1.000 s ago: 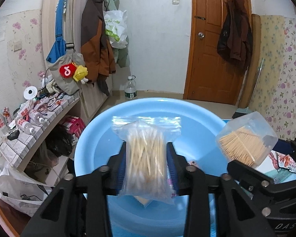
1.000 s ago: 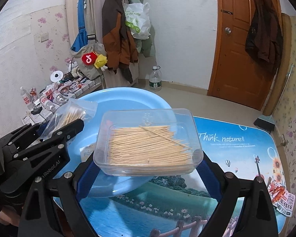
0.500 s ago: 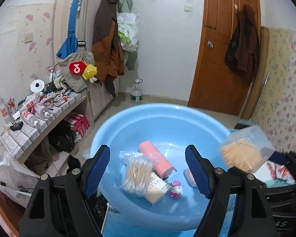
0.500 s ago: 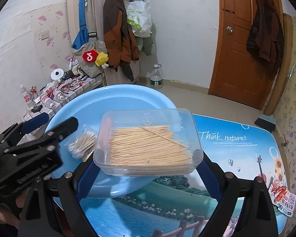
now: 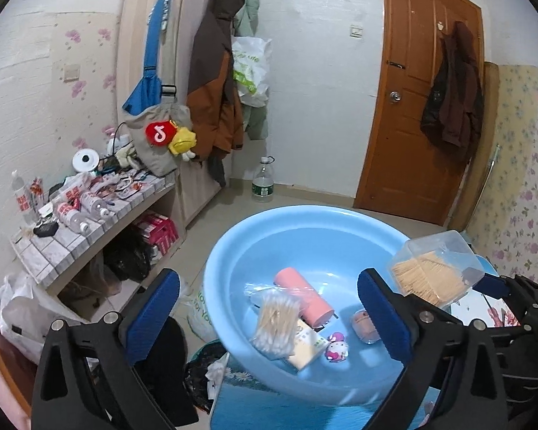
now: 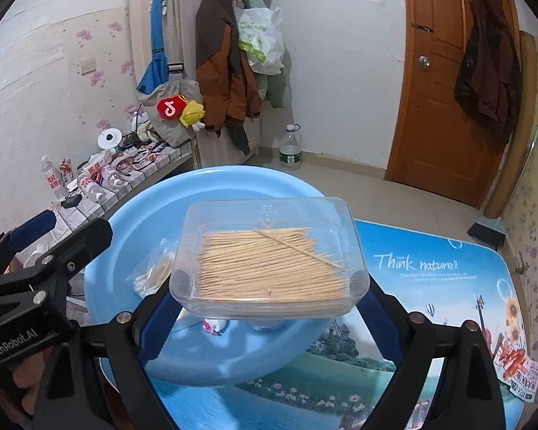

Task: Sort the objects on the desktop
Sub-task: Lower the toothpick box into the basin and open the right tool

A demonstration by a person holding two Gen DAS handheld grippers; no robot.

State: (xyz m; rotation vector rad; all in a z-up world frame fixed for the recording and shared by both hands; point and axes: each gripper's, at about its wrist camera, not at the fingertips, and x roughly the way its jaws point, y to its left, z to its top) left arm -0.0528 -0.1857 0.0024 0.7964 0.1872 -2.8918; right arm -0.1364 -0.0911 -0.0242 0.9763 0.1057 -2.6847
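My left gripper hovers over the near left side of a light blue basin, its jaws opening wide with nothing pressed between them. Below it, a clear bag of cotton swabs lies in the basin beside a pink roll, a small pack, a cat figurine and a small pinkish jar. My right gripper is shut on a clear box of toothpicks, held level above the basin's right rim. The left gripper shows at the right wrist view's left edge.
The basin stands on a table with a blue scenery mat; a snack packet lies at its near right. A tiled shelf crowded with bottles runs along the left wall. A water bottle stands on the floor by the wall.
The left gripper let go of the bag of cotton swabs, which dropped into the basin, and its jaws spread wide as it drew up and back. The right gripper kept still with the toothpick box.
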